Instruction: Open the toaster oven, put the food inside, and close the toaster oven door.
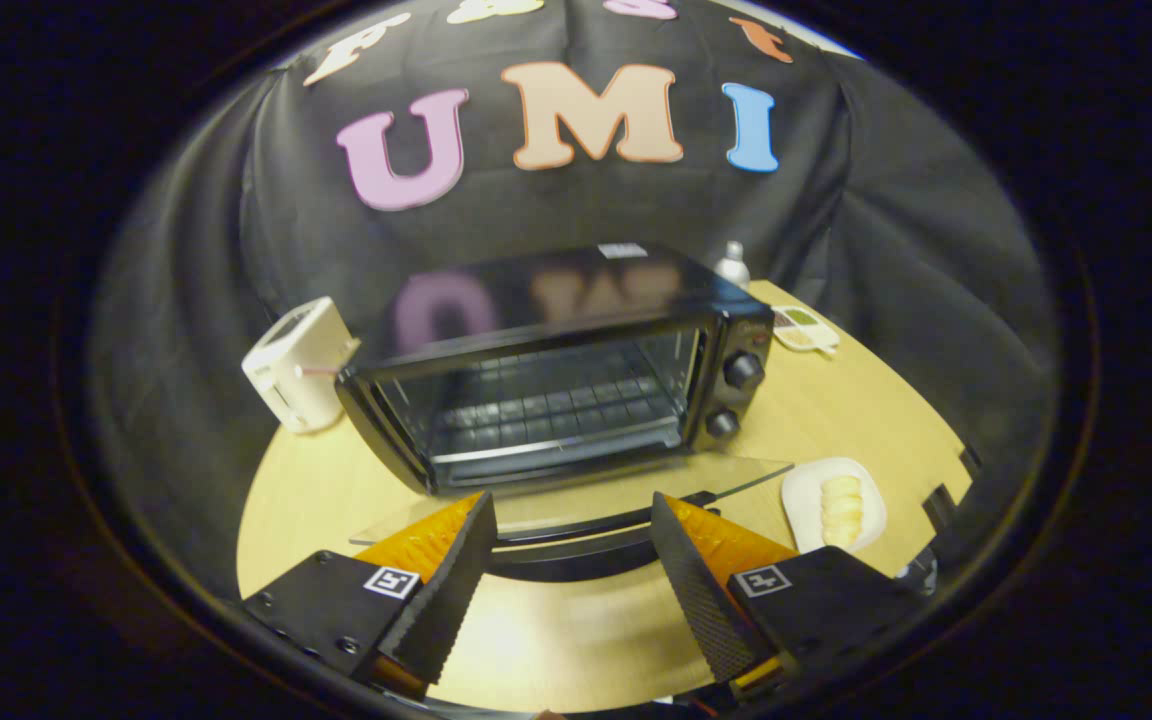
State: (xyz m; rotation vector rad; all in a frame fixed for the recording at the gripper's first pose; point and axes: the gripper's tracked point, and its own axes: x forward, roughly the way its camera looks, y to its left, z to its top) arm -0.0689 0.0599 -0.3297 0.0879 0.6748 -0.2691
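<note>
Currently listed: food (842,508), pale slices on a small white plate (804,500), on the table's (556,640) near right, just beyond and right of your right finger. You should judge it soft, light and easily crushed or smeared; the plate looks stiff and slippery, and fragile if ceramic. Take hold by the plate's rim, nearest edge, with a shallow pinch, and keep it level so the slices don't slide.

Oven (556,385): centre of the table, beyond the fingers, its door (576,500) folded down flat toward you, handle (576,535) lying just ahead of the fingertips; rack bare. Toaster (298,365) to its left; bottle (733,265) and a small tray (804,330) far right.

Gripper (572,510): fingers spread wide, gripping nothing, aimed at the handle, slightly above the table. You must swing right to reach the plate.
</note>
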